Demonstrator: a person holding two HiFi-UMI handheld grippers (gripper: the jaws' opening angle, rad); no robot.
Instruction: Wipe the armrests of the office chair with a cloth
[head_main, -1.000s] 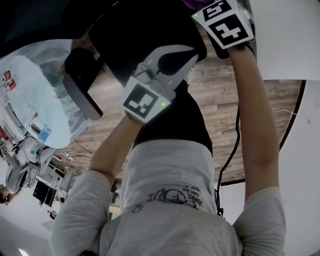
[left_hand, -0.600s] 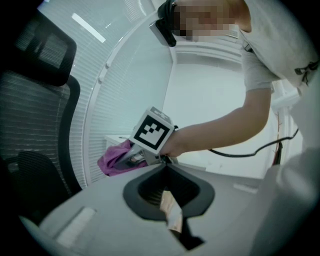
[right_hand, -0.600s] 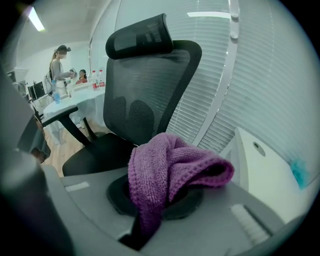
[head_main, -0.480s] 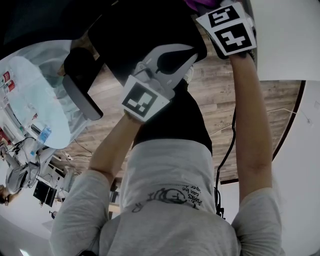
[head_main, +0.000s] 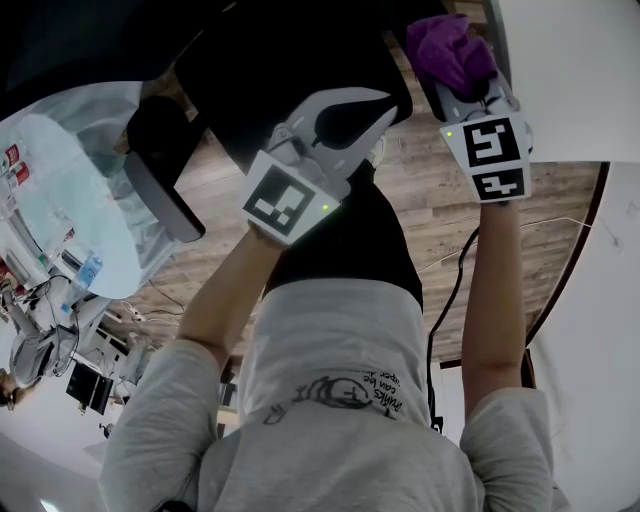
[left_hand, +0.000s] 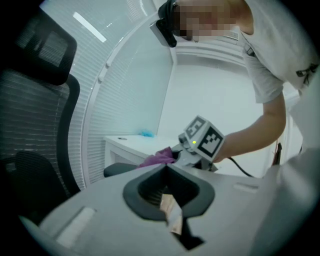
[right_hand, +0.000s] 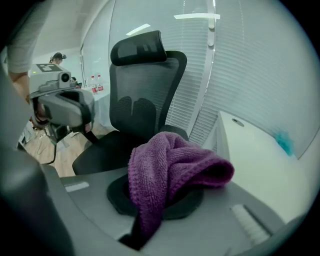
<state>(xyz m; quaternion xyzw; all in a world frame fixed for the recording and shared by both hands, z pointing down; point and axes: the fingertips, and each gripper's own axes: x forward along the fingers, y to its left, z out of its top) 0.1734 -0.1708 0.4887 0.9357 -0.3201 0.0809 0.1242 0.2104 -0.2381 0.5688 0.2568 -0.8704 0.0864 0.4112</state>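
Observation:
The black mesh office chair (right_hand: 145, 100) stands before me; its seat (head_main: 290, 60) fills the top of the head view, with one armrest (head_main: 160, 170) at its left. My right gripper (head_main: 452, 75) is shut on a purple cloth (head_main: 450, 50), which bunches over the jaws (right_hand: 170, 165) and hides the fingertips. The chair's other armrest (left_hand: 122, 170) lies just beyond that cloth (left_hand: 157, 157). My left gripper (head_main: 388, 105) hovers over the seat with its jaws together and holds nothing; a small tan tag hangs at its slit.
A white desk (right_hand: 250, 150) stands close to the right of the chair, against a curved wall of blinds. A round glass table (head_main: 70, 190) sits to the left beyond the armrest. Wood floor (head_main: 450, 200) lies below. A black cable trails from the right gripper.
My right gripper has drawn back toward me from the far side of the seat, bringing the purple cloth into the head view. The left gripper has stayed where it was.

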